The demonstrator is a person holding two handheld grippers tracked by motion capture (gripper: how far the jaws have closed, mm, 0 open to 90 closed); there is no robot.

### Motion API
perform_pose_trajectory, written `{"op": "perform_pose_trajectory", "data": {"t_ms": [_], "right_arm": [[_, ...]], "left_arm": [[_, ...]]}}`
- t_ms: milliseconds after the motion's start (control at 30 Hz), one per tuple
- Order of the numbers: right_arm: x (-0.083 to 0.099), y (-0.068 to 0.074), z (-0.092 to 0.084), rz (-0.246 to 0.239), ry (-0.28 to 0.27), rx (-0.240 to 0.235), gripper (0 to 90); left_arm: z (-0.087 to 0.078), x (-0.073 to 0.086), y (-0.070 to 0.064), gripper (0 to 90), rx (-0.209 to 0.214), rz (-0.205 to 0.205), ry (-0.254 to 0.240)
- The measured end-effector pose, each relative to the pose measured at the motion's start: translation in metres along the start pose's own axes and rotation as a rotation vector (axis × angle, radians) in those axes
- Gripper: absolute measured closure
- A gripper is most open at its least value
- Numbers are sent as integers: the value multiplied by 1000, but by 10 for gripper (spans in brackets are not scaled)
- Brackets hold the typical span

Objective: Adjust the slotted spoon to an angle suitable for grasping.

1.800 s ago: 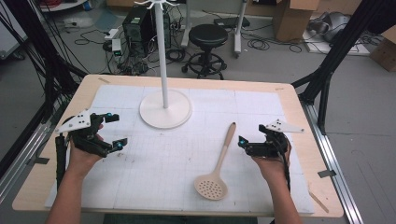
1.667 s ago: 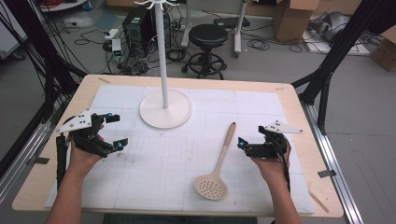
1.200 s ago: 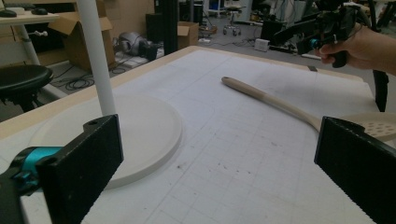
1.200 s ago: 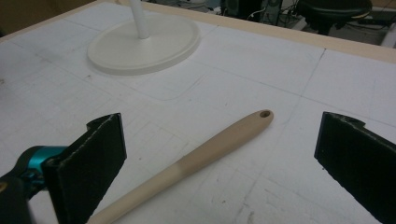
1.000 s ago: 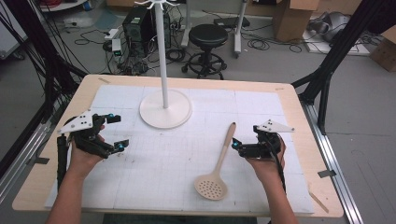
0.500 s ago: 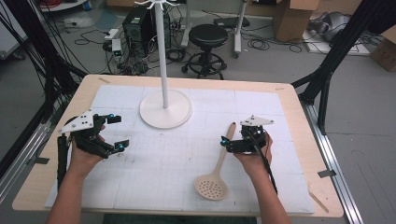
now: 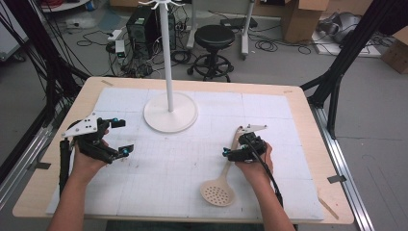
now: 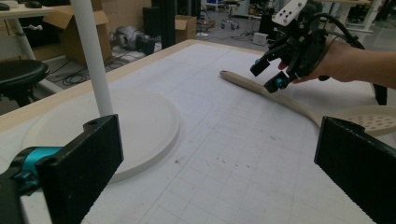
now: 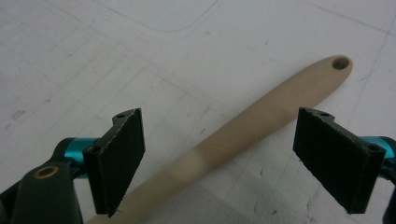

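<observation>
Your right gripper [image 7: 239,150] hangs over the handle of the slotted spoon [image 7: 224,176], its jaws spread wide with one pad on each side of the beige shaft; in the right gripper view the handle [image 9: 243,137] runs diagonally between the pads [image 9: 119,154] without touching either, and the hanging hole [image 9: 339,62] at its tip lies just beyond them. The spoon lies flat on the white grid mat [image 7: 183,178], its perforated bowl toward you and its handle pointing away toward the far edge. Nothing is gripped, so the pick-up itself is not yet done: you look lined up for it, and what is left is to lower, close on the handle and lift. The white stand [image 7: 170,110], a round base with an upright pole, waits near the far side of the mat, apart from the spoon, and seems the likely place to hang it. Your left gripper [image 7: 114,138] rests on the mat's left side, jaws wide apart and holding nothing.
</observation>
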State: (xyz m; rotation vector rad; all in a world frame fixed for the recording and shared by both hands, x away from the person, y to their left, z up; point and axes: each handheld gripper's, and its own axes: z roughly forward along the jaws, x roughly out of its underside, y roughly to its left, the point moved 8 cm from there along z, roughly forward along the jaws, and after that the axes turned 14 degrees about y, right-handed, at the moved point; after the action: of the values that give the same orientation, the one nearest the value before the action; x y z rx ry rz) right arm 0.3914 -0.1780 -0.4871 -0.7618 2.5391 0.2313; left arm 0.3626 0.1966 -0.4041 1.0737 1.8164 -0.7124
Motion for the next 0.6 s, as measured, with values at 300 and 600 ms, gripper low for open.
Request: {"op": "perform_pose_trajectory", "data": {"t_ms": [300, 600], "right_arm": [[8, 2, 10, 7, 90, -35, 231], [9, 2, 7, 8, 129, -29, 281]], "left_arm": [[2, 1, -1, 17, 4, 1, 6], [2, 0, -1, 17, 4, 0, 5]]}}
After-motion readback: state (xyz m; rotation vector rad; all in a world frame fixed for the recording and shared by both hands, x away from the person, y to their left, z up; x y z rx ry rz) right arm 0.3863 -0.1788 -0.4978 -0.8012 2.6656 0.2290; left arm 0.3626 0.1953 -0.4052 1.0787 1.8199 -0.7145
